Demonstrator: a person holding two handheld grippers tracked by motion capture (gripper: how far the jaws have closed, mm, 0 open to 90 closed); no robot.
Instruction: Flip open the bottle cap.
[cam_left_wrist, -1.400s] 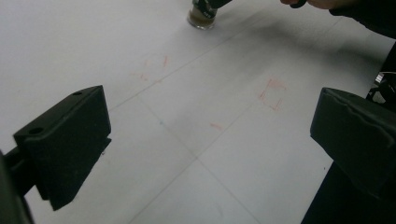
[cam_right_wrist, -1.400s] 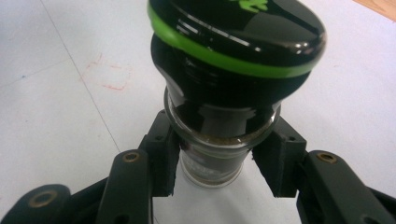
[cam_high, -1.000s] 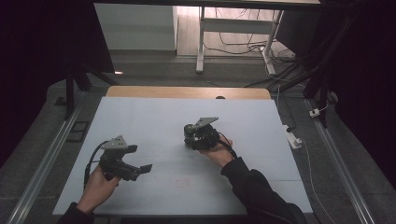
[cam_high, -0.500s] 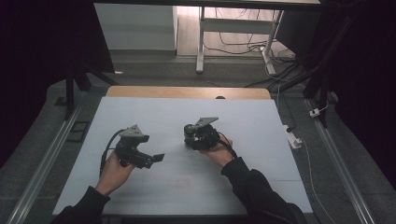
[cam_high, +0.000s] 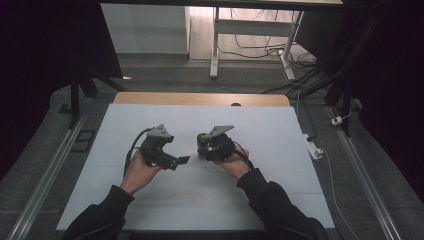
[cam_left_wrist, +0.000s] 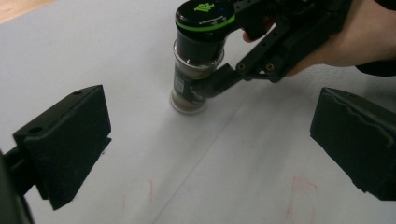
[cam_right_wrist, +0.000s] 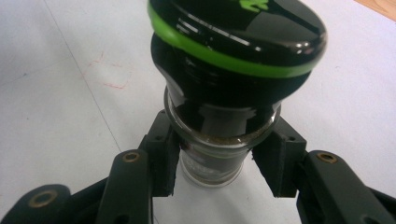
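while the right gripper (cam_high: 207, 147) pinches a jar (cam_right_wrist: 219, 126) by its glass body under the black, green-ringed cap (cam_left_wrist: 205, 18), the jar stands upright on the white table (cam_high: 300, 195) near its middle. at the jar's 8 o'clock, apart from it, the left gripper (cam_high: 182, 160) has its jaws spread wide, nothing between them.
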